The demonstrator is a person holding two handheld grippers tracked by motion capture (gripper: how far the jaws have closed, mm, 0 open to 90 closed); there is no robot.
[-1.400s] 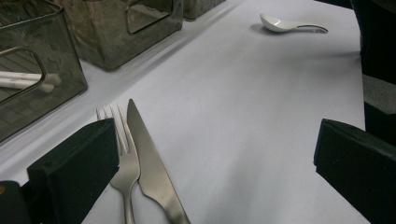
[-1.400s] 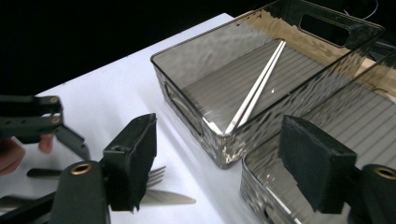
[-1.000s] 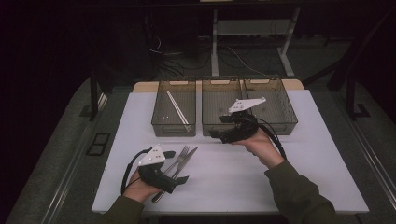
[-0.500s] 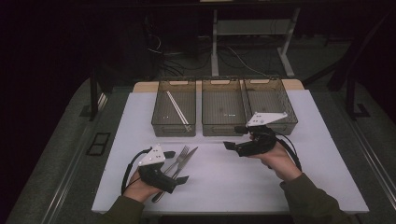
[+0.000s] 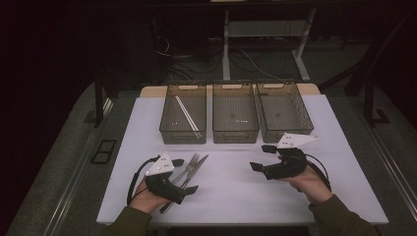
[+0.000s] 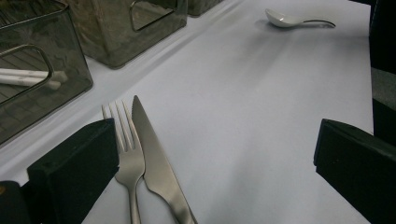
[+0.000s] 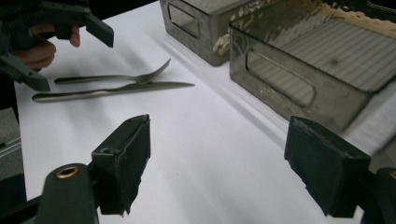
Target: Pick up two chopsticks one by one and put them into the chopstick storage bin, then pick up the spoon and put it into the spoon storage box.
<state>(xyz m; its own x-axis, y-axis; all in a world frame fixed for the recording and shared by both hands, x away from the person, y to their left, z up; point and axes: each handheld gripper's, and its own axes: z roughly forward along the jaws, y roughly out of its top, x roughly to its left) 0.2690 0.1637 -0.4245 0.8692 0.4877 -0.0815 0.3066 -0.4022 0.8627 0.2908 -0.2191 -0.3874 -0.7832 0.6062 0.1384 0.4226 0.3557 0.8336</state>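
A fork and a knife lie side by side on the white table top, left of centre. My left gripper stands open around their handles, and the left gripper view shows the fork and knife just inside its left jaw. Over bare table right of centre, my right gripper is open with nothing between its fingers. Far off in the left gripper view lies a spoon. The right gripper view looks across at the fork and knife.
Three smoky clear bins stand in a row at the back: the left bin holds white chopsticks; the middle bin and right bin look bare. The white table top ends close to my forearms.
My right gripper has drawn back from over the bins toward the person and now hovers low over the table. The left gripper, fork and knife have stayed put.
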